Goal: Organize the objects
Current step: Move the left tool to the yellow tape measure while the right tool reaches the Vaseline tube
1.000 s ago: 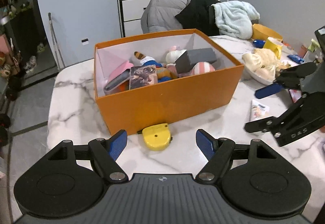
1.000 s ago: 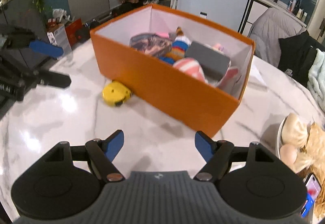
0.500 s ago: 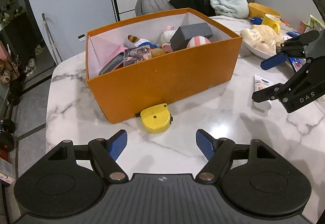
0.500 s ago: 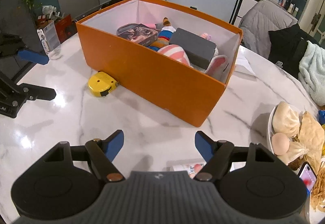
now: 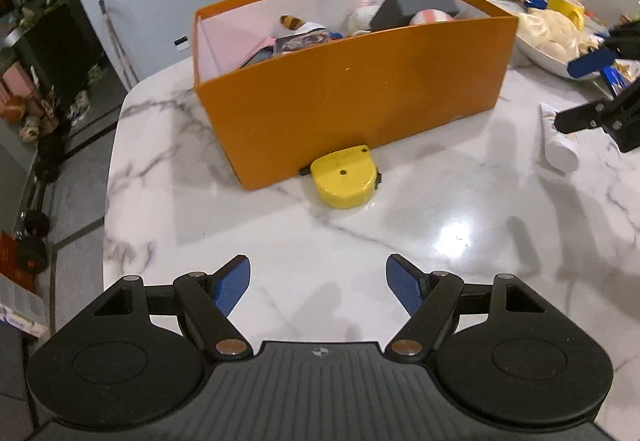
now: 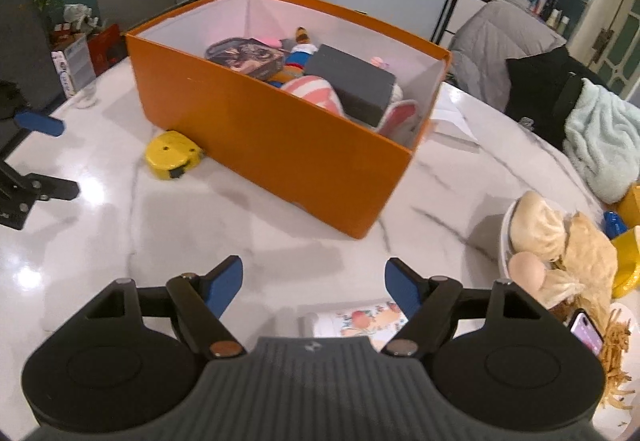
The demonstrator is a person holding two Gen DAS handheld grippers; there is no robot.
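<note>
Yellow tape measure [image 5: 346, 177] touching orange box [image 5: 356, 101] — grippers spread

no legible text, labels or numbers

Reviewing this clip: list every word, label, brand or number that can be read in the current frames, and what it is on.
No text can be read.
Tube: printed picture, any lettering blurred.
Tin in the orange box: artwork only.
Carton beyond the table: print too small.
Yellow tape measure: no visible marking.
</note>
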